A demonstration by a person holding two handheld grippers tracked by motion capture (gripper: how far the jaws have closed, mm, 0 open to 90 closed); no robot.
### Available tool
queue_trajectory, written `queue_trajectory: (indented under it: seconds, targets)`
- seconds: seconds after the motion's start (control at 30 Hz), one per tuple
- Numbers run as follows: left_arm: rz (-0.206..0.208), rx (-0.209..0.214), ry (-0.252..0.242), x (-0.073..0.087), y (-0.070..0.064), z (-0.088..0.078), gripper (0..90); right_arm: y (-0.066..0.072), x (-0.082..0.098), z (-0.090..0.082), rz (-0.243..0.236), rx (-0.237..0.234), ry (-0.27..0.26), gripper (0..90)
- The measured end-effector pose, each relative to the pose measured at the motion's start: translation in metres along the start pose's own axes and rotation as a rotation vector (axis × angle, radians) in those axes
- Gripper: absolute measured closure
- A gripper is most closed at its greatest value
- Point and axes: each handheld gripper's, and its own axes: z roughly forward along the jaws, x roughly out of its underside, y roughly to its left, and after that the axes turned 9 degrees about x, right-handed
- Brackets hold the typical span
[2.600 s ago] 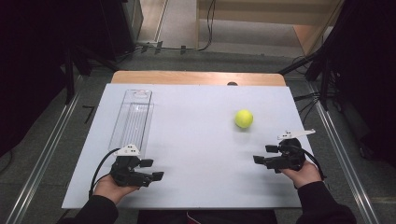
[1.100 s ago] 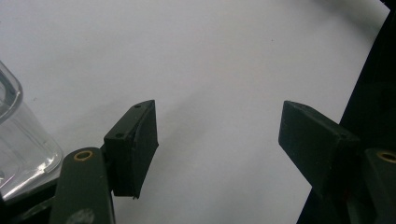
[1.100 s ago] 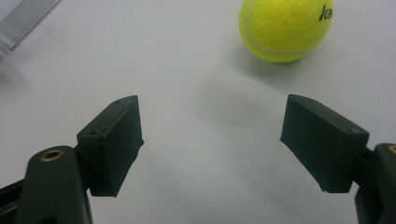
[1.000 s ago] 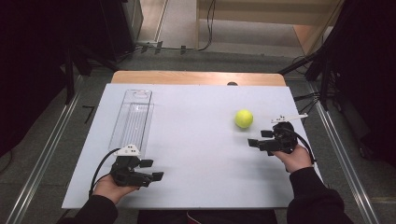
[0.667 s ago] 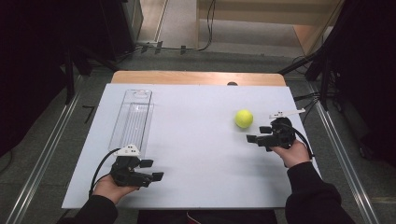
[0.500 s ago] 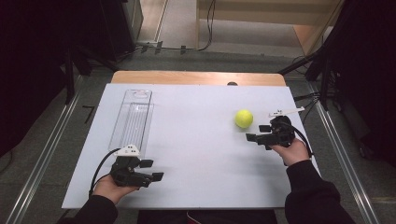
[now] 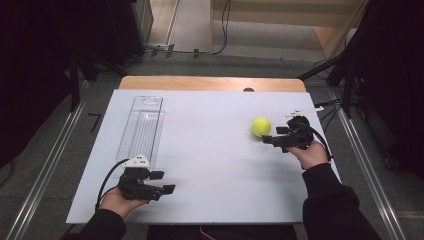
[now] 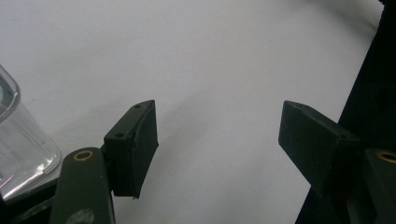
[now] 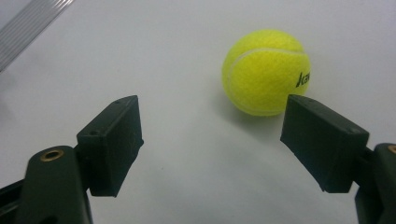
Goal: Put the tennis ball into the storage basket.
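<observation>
In the high view, the tennis ball (image 7: 260, 126) sits on the right half of the white tabletop (image 7: 210, 165), with the right gripper (image 7: 270, 139) just beside it on the near-right side, jaws apart and not yet around it. The left gripper (image 7: 165, 189) rests low at the near-left edge, jaws also spread and holding nothing, close to the near end of the clear plastic tray (image 7: 142, 129). The step in hand looks like closing in on the ball for a grasp.

In the left gripper view, the left gripper (image 8: 217, 140) has bare tabletop between its open jaws, and a corner of the clear tray (image 8: 21, 154) shows at the left. It is best left parked where it is, so it cannot bump the tray.

In the right gripper view, the ball (image 9: 266, 71) lies ahead of the right gripper (image 9: 212, 140) and off toward one jaw rather than centred in the gap. To do this well, shift the gripper sideways until the ball sits midway between the jaws, then advance low until they flank its widest part. Close gently and evenly; a one-sided touch would likely send the ball rolling.
</observation>
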Motion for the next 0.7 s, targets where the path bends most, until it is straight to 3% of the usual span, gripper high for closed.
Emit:
queue_trajectory:
  seconds: [0.7]
  targets:
    - [-0.001,0.000,0.003,0.000,0.000,0.000,29.2,-0.007,-0.024,0.012,0.005,0.012,0.008,18.6]
